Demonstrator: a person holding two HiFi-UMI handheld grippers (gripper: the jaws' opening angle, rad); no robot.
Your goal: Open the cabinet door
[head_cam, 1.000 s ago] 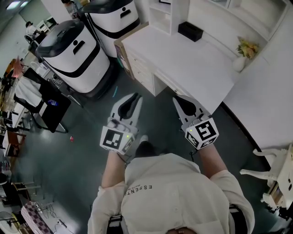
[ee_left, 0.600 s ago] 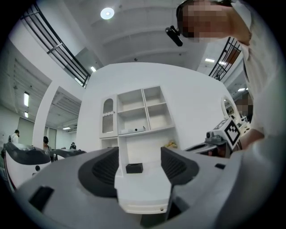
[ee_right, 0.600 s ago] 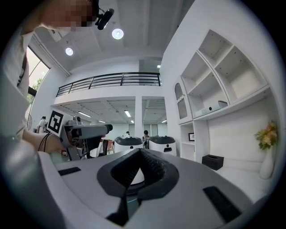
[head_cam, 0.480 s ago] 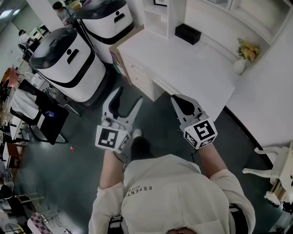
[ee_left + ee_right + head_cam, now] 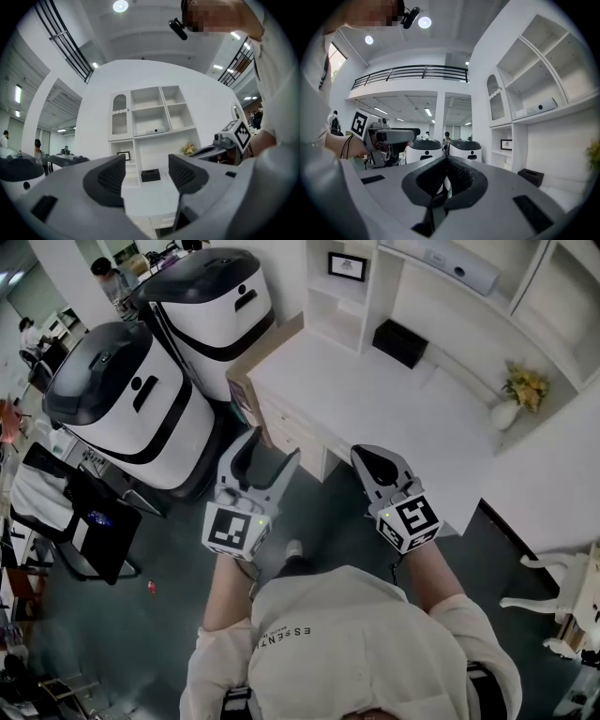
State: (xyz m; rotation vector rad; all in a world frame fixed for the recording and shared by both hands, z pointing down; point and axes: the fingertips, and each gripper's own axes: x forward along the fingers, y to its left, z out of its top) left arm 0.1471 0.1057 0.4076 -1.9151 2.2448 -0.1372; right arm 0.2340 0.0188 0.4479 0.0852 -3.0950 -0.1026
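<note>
The left gripper [image 5: 272,446] is holding its two grey jaws spread wide and is gripping nothing; in the left gripper view [image 5: 146,174] only the distant small black box [image 5: 150,175] is showing through the gap. The right gripper [image 5: 361,454] is keeping its jaws pressed together, clenched on nothing, as the right gripper view [image 5: 446,178] is showing. Both are pointing level toward the white desk surface [image 5: 375,390], clear of it.

The left gripper is covering part of the drawer fronts under the surface's near corner, so that stretch is hard to make out. The arch-topped slatted white cabinet door [image 5: 119,117] is sitting closed in the upper left of the white shelf unit behind the surface, well apart from both grippers; the head view is cutting it off at the top edge, and the right gripper view is catching it only at a slant [image 5: 497,101].

A white vase of yellow flowers [image 5: 520,395] is standing at the surface's far right, and two rounded white-and-black machines [image 5: 131,404] are standing left of it.
</note>
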